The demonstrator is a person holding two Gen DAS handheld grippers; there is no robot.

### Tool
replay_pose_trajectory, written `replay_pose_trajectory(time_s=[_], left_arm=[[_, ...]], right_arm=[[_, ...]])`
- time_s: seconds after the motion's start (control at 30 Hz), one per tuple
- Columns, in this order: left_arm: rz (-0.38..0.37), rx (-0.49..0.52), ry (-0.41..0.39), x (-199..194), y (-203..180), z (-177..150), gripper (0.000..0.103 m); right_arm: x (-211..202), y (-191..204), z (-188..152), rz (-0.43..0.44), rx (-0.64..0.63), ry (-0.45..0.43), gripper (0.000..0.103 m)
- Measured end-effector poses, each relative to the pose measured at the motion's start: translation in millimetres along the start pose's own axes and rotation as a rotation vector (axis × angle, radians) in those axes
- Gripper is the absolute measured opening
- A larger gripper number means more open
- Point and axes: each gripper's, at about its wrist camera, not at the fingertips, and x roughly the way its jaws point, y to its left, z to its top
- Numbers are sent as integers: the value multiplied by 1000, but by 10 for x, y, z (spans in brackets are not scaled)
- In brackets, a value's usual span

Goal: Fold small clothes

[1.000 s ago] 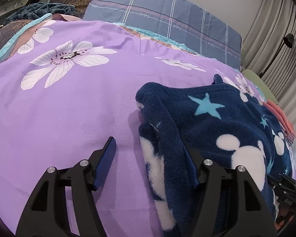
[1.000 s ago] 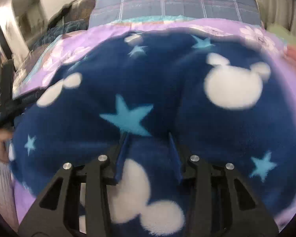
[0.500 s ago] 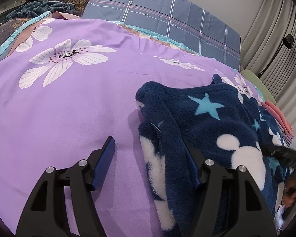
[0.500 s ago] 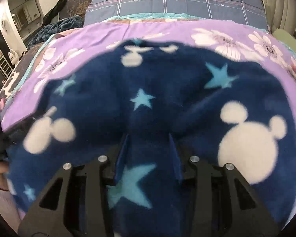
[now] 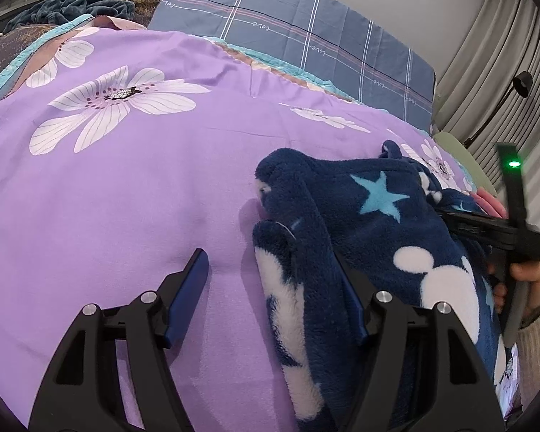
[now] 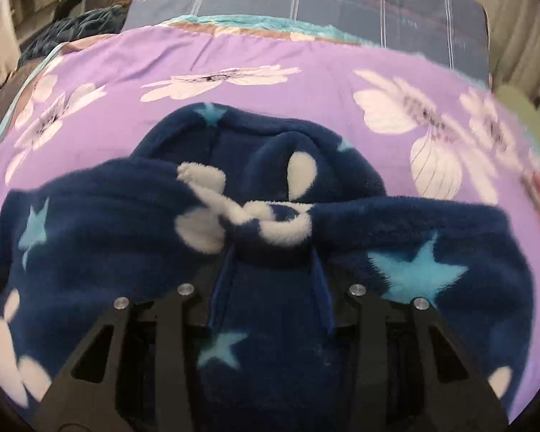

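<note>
A navy fleece garment with light-blue stars and white mouse-head shapes lies bunched on the purple floral bedspread. My left gripper is open at its left edge: the left finger rests on the bedspread, the right finger is tucked under the fleece. My right gripper is shut on a fold of the same garment, which drapes over its fingers. The right gripper also shows in the left wrist view, held by a hand at the garment's far right.
A blue plaid pillow lies at the head of the bed. A dark blanket is heaped at the back left. Pink folded cloth lies at the right edge. Curtains and a lamp stand at right.
My right gripper has pulled back and lifted the fleece fold over the garment, baring more of the bedspread. It has entered the left wrist view. My left gripper has stayed in place.
</note>
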Motion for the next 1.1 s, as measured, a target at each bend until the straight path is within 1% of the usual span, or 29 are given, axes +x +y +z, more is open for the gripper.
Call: replay_pose_trajectory(time_s=[0.07,0.1,0.13,0.17,0.2,0.27,0.3,0.33,0.37,0.4,0.43,0.5,0.53,0.57,0.67,0.73,0.8,0.83,0.9,0.93,0.97,1.0,1.03,1.07,1.1], left_arm=[[-9,-7,-1,-3,16,0,68],[-16,-12,-2,-5,26,-1,68],[-21,-16,-2,-5,34,-1,69],[-24,-18,-2,-6,35,-1,69],[-29,-22,-2,-7,42,-1,69],[-40,-29,-4,-7,62,2,69],[-46,-35,-5,-10,71,1,69],[-51,-37,-6,-13,80,2,69],[-55,-40,-7,-15,84,0,69],[-60,-45,-8,-18,90,-2,69],[-63,-46,-8,-23,90,-6,69],[-68,-50,-9,-26,95,-5,69],[-71,-52,-9,-27,97,-6,69],[-75,-56,-10,-29,101,-6,69],[-85,-63,-10,-31,123,-7,69],[-98,-71,-9,-32,137,-6,69],[-113,-77,-8,-28,149,-7,69],[-121,-81,-7,-24,159,-5,69],[-140,-94,-5,-22,174,5,69],[-162,-105,-7,-20,183,17,69],[-190,-115,-7,-13,187,25,69],[-236,-128,-1,11,196,45,69],[-266,-136,4,33,193,57,69],[-293,-140,12,65,177,80,69],[-313,-137,23,106,143,108,67]], right_arm=[[-292,-111,-116,21,36,-57,43],[-530,-120,-203,91,35,-114,44],[-720,-92,-303,144,10,-156,50],[-948,-9,-462,191,-46,-206,55],[-1155,99,-648,213,-116,-246,58],[-1464,394,-1027,224,-289,-307,66],[-1611,563,-1277,226,-403,-348,68],[-1754,761,-1567,248,-533,-399,71],[-1842,877,-1755,272,-612,-430,75],[-1958,1052,-2039,307,-735,-481,77],[-2008,1148,-2167,310,-792,-506,79],[-2012,1402,-2384,294,-877,-528,79],[-1973,1483,-2424,292,-890,-521,79],[-1889,1591,-2439,283,-894,-495,79],[-1713,1770,-2457,237,-898,-458,78],[-1587,1924,-2500,160,-935,-456,78],[-1445,2077,-2556,61,-977,-464,77],[-1408,2132,-2520,42,-965,-469,77],[-1358,2207,-2418,13,-928,-468,74],[-1309,2252,-2374,-13,-916,-472,70],[-1265,2278,-2343,-32,-910,-469,63],[-1218,2318,-2305,-41,-903,-468,56],[-1184,2336,-2299,-58,-898,-473,39],[-1188,2335,-2279,-66,-888,-486,28],[-1211,2322,-2268,-54,-878,-495,25]])
